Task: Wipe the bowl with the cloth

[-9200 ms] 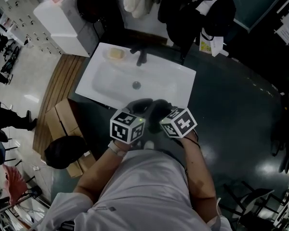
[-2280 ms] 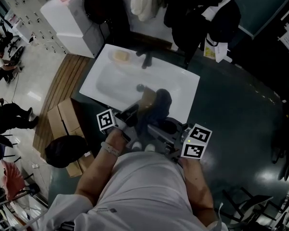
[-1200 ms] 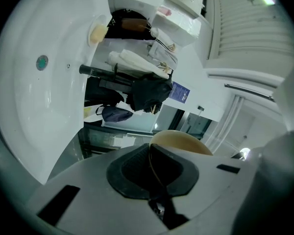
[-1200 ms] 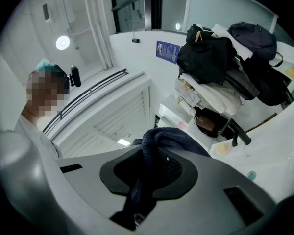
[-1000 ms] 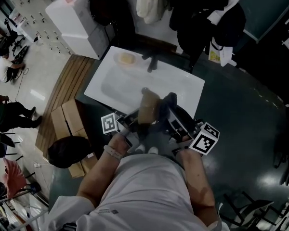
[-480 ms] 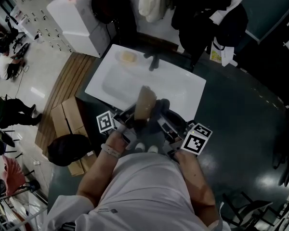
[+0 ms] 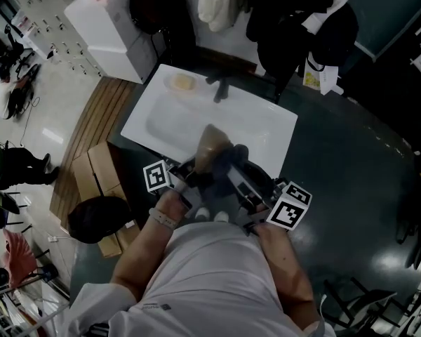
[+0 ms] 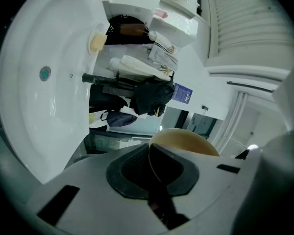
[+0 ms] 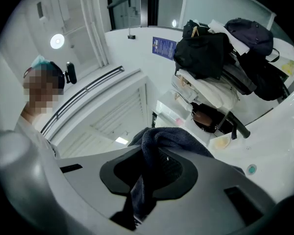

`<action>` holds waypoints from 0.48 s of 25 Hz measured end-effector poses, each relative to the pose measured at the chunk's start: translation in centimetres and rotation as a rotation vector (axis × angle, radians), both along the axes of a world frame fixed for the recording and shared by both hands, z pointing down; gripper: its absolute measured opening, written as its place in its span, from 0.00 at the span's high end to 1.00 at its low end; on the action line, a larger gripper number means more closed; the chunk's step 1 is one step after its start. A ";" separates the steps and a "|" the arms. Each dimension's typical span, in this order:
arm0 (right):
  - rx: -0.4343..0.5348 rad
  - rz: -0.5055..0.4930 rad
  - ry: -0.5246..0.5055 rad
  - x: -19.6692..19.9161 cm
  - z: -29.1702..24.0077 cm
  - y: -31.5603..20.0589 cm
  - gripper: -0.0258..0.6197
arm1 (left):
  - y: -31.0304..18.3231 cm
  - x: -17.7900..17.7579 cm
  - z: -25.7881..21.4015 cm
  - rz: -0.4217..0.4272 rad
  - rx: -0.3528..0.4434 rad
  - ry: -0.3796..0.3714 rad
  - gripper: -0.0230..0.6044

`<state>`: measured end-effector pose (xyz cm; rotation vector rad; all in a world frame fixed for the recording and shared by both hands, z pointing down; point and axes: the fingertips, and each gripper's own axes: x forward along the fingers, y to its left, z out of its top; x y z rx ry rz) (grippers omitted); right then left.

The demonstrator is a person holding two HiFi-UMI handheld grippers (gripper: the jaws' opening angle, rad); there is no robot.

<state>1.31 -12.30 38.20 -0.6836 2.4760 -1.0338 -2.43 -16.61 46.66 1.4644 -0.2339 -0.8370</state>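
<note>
A tan bowl (image 7: 209,144) is held up on edge over the front of the white sink (image 7: 161,111). My left gripper (image 7: 195,174) is shut on its rim. In the left gripper view the bowl (image 8: 186,140) rises just past the jaws, its thin rim pinched between the pads. A dark blue cloth (image 7: 233,156) sits against the bowl's right side, with my right gripper (image 7: 240,173) shut on it. In the right gripper view the cloth (image 9: 159,143) bulges out from between the pads and hangs down through them.
A black tap (image 7: 219,88) and a yellow soap (image 7: 184,82) stand at the sink's far rim. Dark bags and clothes (image 7: 295,20) hang behind. Cardboard boxes (image 7: 98,170) and a black bag (image 7: 98,216) lie on the floor at left.
Both grippers lifted the bowl and cloth from low near my body up over the sink's front. In the last second the bowl and cloth shifted slightly against each other.
</note>
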 end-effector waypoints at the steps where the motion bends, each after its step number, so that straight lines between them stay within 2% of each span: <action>1: 0.006 0.016 -0.009 0.4 -0.4 -0.3 0.86 | 0.2 0.3 0.0 0.012 0.003 -0.002 0.93; 6: 0.022 0.109 -0.031 2.5 -1.4 -1.9 0.85 | 1.2 1.7 -0.1 0.064 0.004 0.018 0.93; 9: -0.004 0.171 -0.051 3.9 -1.0 -2.7 0.85 | 1.6 2.0 -0.3 0.081 0.016 0.019 0.93; 12: -0.043 0.199 -0.027 4.5 0.2 -3.0 0.85 | 1.8 2.0 -0.7 0.089 0.032 0.032 0.93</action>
